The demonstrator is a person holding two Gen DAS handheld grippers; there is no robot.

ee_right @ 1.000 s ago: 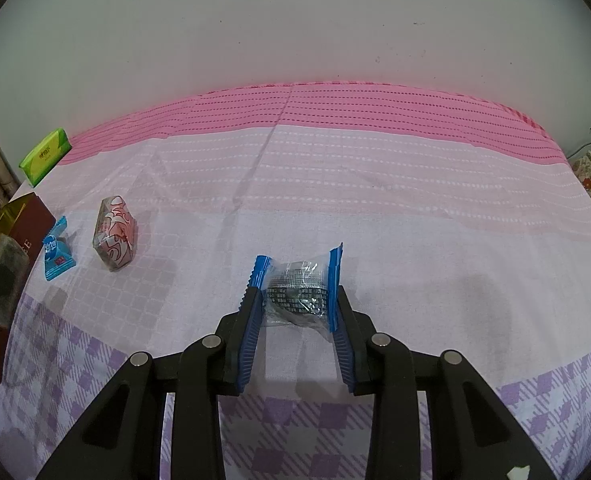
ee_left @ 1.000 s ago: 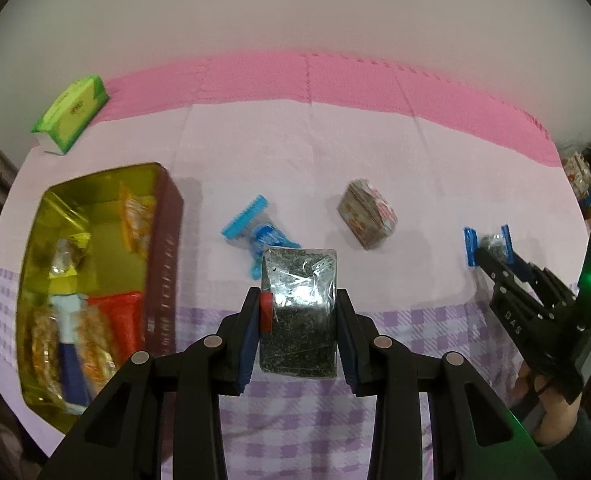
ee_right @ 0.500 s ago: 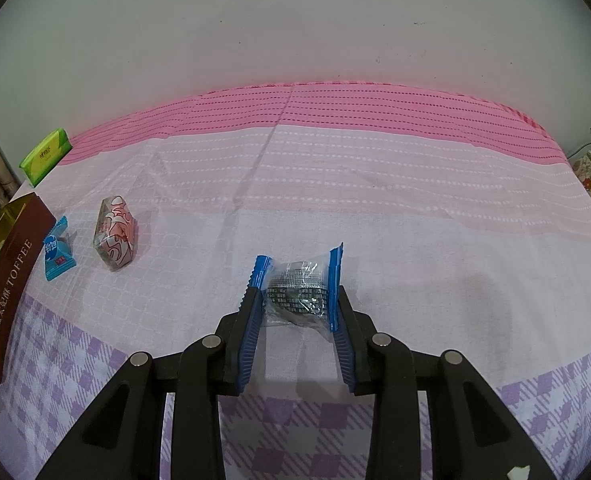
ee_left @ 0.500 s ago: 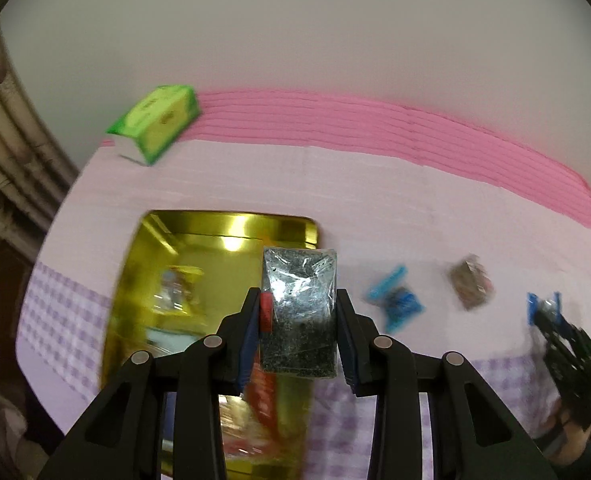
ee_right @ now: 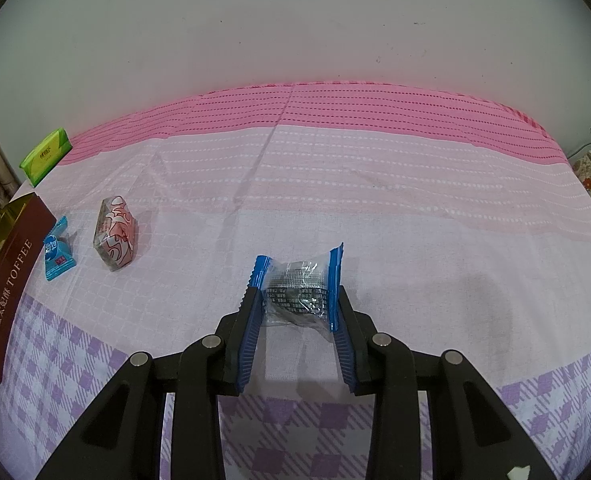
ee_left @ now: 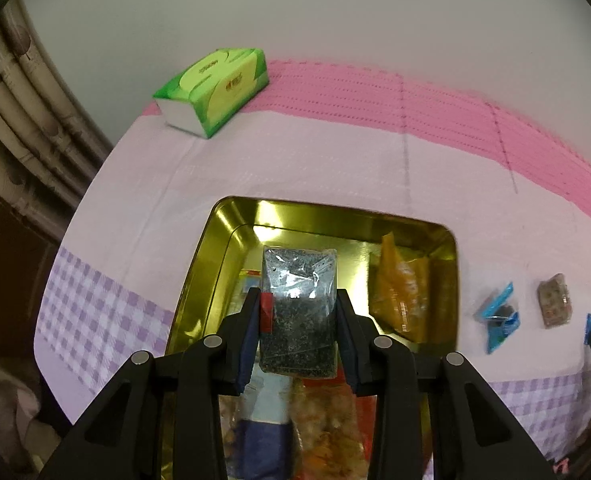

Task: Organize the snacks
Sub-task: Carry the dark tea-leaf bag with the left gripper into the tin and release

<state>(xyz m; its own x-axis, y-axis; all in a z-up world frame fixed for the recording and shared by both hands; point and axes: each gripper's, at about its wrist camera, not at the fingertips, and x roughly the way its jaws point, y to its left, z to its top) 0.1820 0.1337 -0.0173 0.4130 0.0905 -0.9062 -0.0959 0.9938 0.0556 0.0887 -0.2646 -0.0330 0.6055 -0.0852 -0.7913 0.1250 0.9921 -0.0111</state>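
Observation:
My left gripper [ee_left: 298, 300] is shut on a clear packet of dark snack [ee_left: 298, 312] and hangs over the open gold tin [ee_left: 215, 248], which holds an orange packet [ee_left: 401, 292] and several other snacks. My right gripper [ee_right: 297, 292] is shut on a blue-edged packet with a dark sweet [ee_right: 297, 284], low over the cloth. A small blue candy [ee_right: 57, 250] and a red-and-white wrapped snack [ee_right: 115, 234] lie on the cloth between the tin [ee_right: 5, 280] and my right gripper. Both also show in the left wrist view, the blue candy [ee_left: 497, 318] and the wrapped snack [ee_left: 554, 306].
A green tissue pack [ee_left: 215, 90] sits at the table's back left corner by the wall, also the tissue pack [ee_right: 45, 158] in the right view. A curtain [ee_left: 19, 120] hangs past the left edge. The pink and lilac tablecloth [ee_right: 375, 184] stretches bare to the right.
My left gripper carried its dark packet leftward from the middle of the cloth to a spot over the tin. The right gripper and its packet stayed where they were.

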